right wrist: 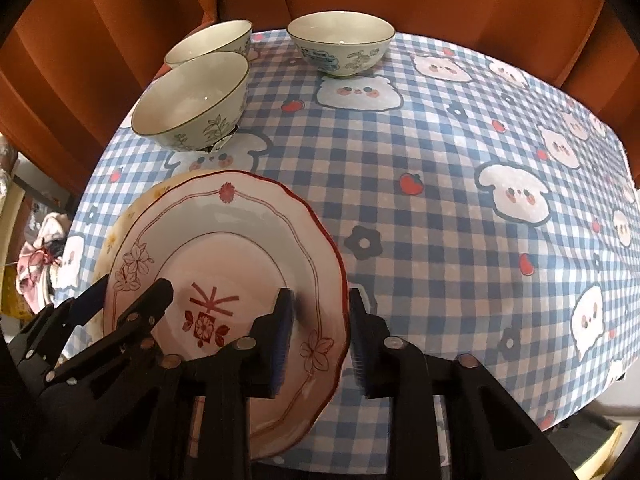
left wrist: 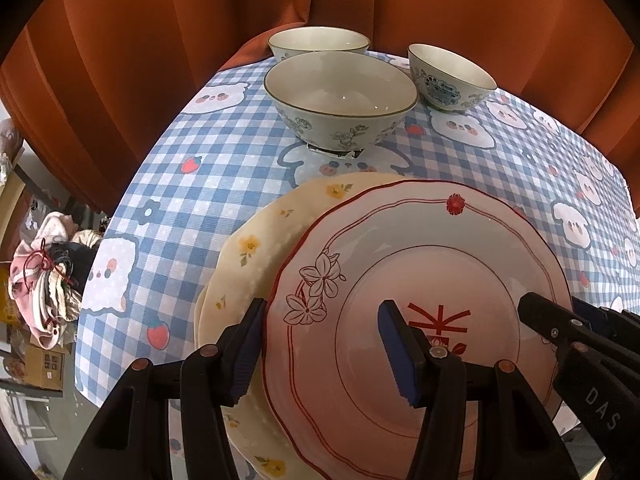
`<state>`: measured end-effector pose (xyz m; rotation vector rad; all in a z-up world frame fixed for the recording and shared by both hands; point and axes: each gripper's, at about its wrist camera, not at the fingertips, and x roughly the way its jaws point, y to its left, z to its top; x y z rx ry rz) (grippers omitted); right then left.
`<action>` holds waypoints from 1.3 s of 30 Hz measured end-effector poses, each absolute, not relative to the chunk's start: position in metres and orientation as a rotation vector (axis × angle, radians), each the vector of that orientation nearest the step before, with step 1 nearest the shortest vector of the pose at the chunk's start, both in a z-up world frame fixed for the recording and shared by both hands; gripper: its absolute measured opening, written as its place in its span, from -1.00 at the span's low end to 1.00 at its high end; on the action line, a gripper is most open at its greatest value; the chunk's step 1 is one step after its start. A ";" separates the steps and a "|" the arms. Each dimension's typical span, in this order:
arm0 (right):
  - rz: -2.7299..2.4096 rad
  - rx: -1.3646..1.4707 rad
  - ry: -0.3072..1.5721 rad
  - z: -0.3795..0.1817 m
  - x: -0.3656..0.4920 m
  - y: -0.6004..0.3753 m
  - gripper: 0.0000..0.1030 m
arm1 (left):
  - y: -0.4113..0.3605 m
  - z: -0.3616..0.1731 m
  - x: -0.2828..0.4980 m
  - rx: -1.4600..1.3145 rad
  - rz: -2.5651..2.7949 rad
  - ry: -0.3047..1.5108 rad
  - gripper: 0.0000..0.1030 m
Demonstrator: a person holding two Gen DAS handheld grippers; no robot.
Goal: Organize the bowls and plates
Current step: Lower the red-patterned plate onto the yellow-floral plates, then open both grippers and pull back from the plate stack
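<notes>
The pink plate (left wrist: pixel 420 320) lies on a yellow plate (left wrist: pixel 248 264) on the checked tabletop (right wrist: pixel 440 200). Both claws point steeply down, straddling its opposite rims: left claw (left wrist: pixel 324 348) released, right claw (right wrist: pixel 320 344) not visibly clamped.

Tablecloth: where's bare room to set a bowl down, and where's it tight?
Free: the wide stretch of tablecloth right of the red-rimmed plate and the lone bowl. Also a narrower strip left of the yellow plate. Crowded: the far corner with two bowls close together, and both grippers at the stacked plates.
</notes>
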<state>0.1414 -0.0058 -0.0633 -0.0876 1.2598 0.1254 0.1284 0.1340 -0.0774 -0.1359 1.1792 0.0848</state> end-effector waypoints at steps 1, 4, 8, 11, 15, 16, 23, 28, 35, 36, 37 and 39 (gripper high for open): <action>0.124 -0.088 1.260 -0.063 0.141 -0.005 -0.46 | 0.134 -0.077 0.128 -0.139 0.083 1.180 0.11; 0.117 -0.101 1.261 -0.063 0.142 -0.003 -0.46 | 0.134 -0.076 0.128 -0.143 0.083 1.181 0.11; 0.120 -0.095 1.254 -0.061 0.141 0.001 -0.45 | 0.138 -0.071 0.128 -0.133 0.105 1.171 0.11; 0.138 -0.094 1.254 -0.060 0.142 0.005 -0.45 | 0.144 -0.071 0.130 -0.127 0.124 1.174 0.11; 0.151 -0.093 1.270 -0.065 0.143 0.012 -0.45 | 0.148 -0.072 0.130 -0.101 0.139 1.174 0.11; 0.151 -0.091 1.274 -0.066 0.144 0.013 -0.45 | 0.148 -0.073 0.130 -0.090 0.141 1.174 0.11; 0.127 -0.135 1.258 -0.070 0.143 0.023 -0.43 | 0.143 -0.076 0.127 -0.024 0.156 1.150 0.11; 0.106 -0.204 1.223 -0.072 0.136 0.030 -0.40 | 0.141 -0.076 0.121 -0.014 0.166 1.114 0.11; 0.092 -0.218 1.207 -0.073 0.131 0.032 -0.35 | 0.143 -0.076 0.119 -0.032 0.136 1.099 0.24; 0.087 -0.222 1.208 -0.073 0.131 0.033 -0.34 | 0.144 -0.075 0.118 -0.042 0.128 1.100 0.30; 0.081 -0.227 1.209 -0.074 0.130 0.033 -0.33 | 0.144 -0.075 0.118 -0.044 0.122 1.103 0.30; 0.069 -0.232 1.215 -0.074 0.129 0.033 -0.26 | 0.144 -0.075 0.118 -0.042 0.107 1.109 0.33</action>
